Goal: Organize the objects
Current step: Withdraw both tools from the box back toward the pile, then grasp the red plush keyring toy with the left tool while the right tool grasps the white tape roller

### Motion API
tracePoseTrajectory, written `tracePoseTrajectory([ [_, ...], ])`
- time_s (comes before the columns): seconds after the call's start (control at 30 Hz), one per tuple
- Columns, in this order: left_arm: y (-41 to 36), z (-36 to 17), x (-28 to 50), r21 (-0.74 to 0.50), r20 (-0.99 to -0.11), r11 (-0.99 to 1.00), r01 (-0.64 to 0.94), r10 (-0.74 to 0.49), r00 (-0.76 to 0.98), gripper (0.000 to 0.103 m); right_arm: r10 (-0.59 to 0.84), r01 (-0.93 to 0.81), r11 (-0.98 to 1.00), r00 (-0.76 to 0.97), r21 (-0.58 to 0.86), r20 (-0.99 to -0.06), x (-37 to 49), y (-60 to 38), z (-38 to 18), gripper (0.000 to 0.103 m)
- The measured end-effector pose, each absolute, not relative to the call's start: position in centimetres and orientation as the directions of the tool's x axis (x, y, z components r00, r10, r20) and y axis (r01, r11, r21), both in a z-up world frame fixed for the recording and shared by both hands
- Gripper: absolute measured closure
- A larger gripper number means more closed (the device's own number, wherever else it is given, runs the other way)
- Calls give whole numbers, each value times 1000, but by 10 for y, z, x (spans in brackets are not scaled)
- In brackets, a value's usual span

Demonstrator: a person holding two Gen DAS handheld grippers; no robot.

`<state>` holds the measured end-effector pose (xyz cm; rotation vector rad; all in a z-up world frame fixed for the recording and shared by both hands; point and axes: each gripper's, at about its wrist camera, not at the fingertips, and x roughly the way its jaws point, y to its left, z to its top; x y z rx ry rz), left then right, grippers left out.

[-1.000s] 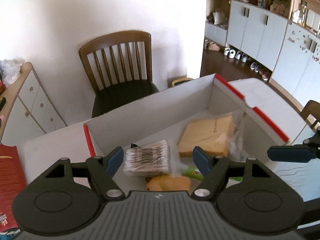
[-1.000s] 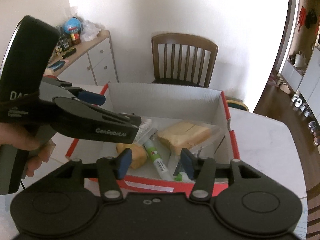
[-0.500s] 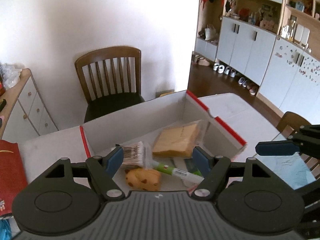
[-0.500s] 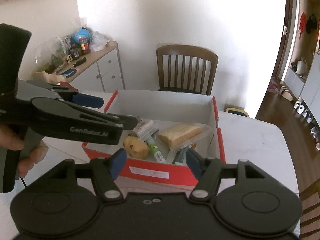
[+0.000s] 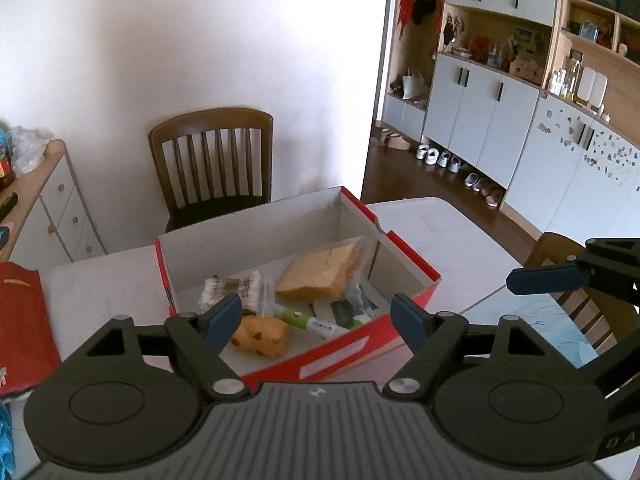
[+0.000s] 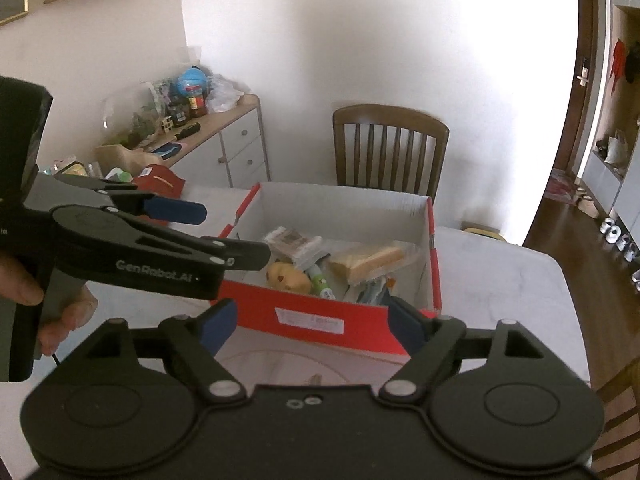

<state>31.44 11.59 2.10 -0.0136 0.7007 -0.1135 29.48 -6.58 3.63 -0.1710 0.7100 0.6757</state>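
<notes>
Red cardboard box (image 5: 340, 344) on bench packed; both hand-held grippers (image 5: 316, 320) (image 6: 310, 320) just opened wide, empty; re-entry risks snagging near wall.

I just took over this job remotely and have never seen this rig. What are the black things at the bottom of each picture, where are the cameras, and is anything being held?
There is no robot arm: a person holds a two-finger gripper in each hand, with a camera on each looking along its fingers. The left gripper fills the bottom of the left view; the right gripper fills the right view's. Both have just been opening and hold nothing. Ahead on the white table stands a red box holding bagged bread, cotton swabs, a yellow toy and a green tube.
</notes>
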Motion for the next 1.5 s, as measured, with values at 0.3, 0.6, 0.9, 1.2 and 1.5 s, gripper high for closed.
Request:
tracePoseTrajectory([
  [0.3,100,21,274,-58,-610,994,97,-112,784,22,529,-632,770,559,85,-639,276,-93,33,7],
  [0.6,95,-1,237,-115,-626,991,73,-129,769,16,508,-604,791,563,95,-653,257,-127,10,4],
  [0.9,85,-35,199,-164,-642,984,63,-155,750,1,458,-563,822,563,86,-688,241,-147,-21,4],
  [1.2,84,-79,165,-175,-686,984,20,-137,714,1,408,-543,837,534,69,-740,228,-154,-59,4],
  [1.5,69,-117,149,-97,-754,993,69,-118,646,1,362,-532,846,517,40,-776,226,-153,-86,4],
])
